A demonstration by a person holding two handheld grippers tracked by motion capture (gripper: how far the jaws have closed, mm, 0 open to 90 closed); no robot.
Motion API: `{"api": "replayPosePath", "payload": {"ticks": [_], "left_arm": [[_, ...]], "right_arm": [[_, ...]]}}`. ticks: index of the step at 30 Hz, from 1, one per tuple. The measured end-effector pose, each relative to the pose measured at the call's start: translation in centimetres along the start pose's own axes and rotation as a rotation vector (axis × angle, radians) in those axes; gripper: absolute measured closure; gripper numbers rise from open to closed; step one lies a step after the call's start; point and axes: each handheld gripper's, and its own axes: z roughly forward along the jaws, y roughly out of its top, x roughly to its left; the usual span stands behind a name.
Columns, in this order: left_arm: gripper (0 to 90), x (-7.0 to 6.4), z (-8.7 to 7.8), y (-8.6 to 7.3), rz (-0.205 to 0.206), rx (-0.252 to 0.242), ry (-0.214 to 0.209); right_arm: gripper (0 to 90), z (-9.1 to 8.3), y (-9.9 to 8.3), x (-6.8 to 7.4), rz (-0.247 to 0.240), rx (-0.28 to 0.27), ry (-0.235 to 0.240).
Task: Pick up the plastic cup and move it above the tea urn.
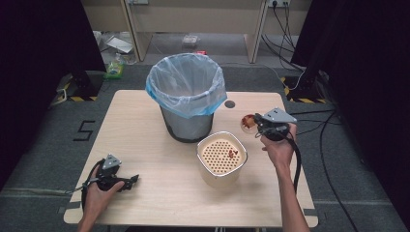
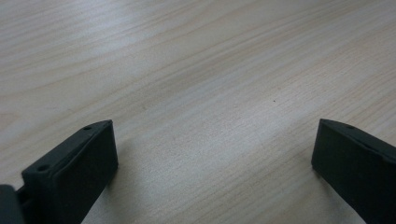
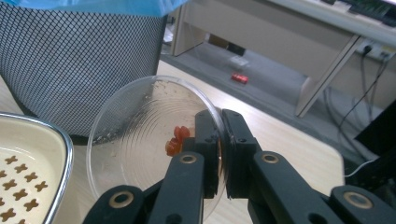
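Currently the right gripper [image 3: 219,154] pinches the rim of a clear dish [image 3: 140,135] between its fingers [image 3: 208,135], tilted so red scraps [image 3: 176,140] just beside them can slide out — the strainer [image 1: 221,155] waits nearby. Left gripper [image 2: 212,154] rests spread on the table [image 2: 196,70], idle.

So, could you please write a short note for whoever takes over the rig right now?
Right tool: shut on the rim of the clear dish, held tilted above the table, right of the bin.
Left tool: open, holding nothing, low at the table's near left.
Done: some red scraps lie on the perforated tray of the container.
Left: a red bit clings inside the dish; probably shake it out, then set the dish down.
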Motion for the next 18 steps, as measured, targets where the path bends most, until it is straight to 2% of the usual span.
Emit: {"api": "replayPosePath", "payload": {"ticks": [3, 8, 12, 18], "left_arm": [[0.0, 0.0, 0.0, 0.0, 0.001, 0.0, -0.001], [0.0, 0.0, 0.0, 0.0, 0.001, 0.0, -0.001], [0.0, 0.0, 0.0, 0.0, 0.001, 0.0, -0.001], [0.0, 0.0, 0.0, 0.0, 0.001, 0.001, -0.001]], "right_arm": [[86.1, -0.6, 0.2, 0.3, -0.014, -0.009, -0.008], [86.0, -1.5, 0.7, 1.2, -0.08, -0.031, -0.042], [86.0, -1.9, 0.9, 1.7, -0.105, -0.051, -0.044], [85.9, -2.2, 1.5, 3.2, -0.18, -0.072, -0.06]]}}
